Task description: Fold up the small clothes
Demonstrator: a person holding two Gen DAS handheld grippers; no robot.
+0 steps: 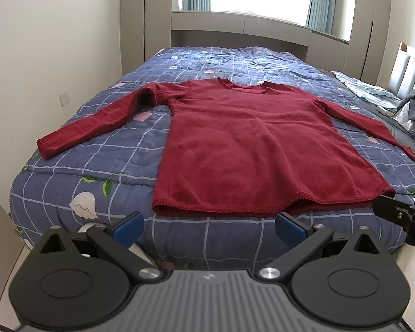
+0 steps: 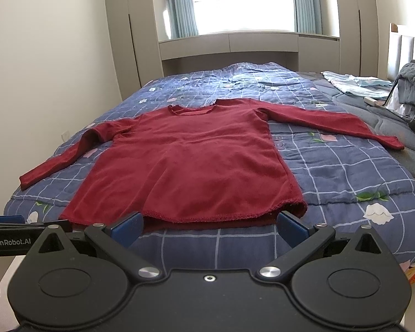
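A dark red long-sleeved top (image 1: 249,144) (image 2: 191,163) lies flat on the bed, both sleeves spread out sideways and its hem toward me. My left gripper (image 1: 209,227) is open, hovering just short of the hem near the bed's foot. My right gripper (image 2: 210,228) is open too, its blue pads close to the hem's right part, with nothing between them. In the left wrist view the right gripper (image 1: 401,213) shows at the right edge. The left gripper's body (image 2: 11,238) shows at the left edge of the right wrist view.
The bed carries a blue checked quilt (image 1: 102,149) (image 2: 345,171) with flower prints. A grey blanket pile (image 2: 412,91) and light blue folded cloth (image 2: 354,83) lie at the right near the headboard. A wall and wardrobe stand on the left, and a window is beyond the bed.
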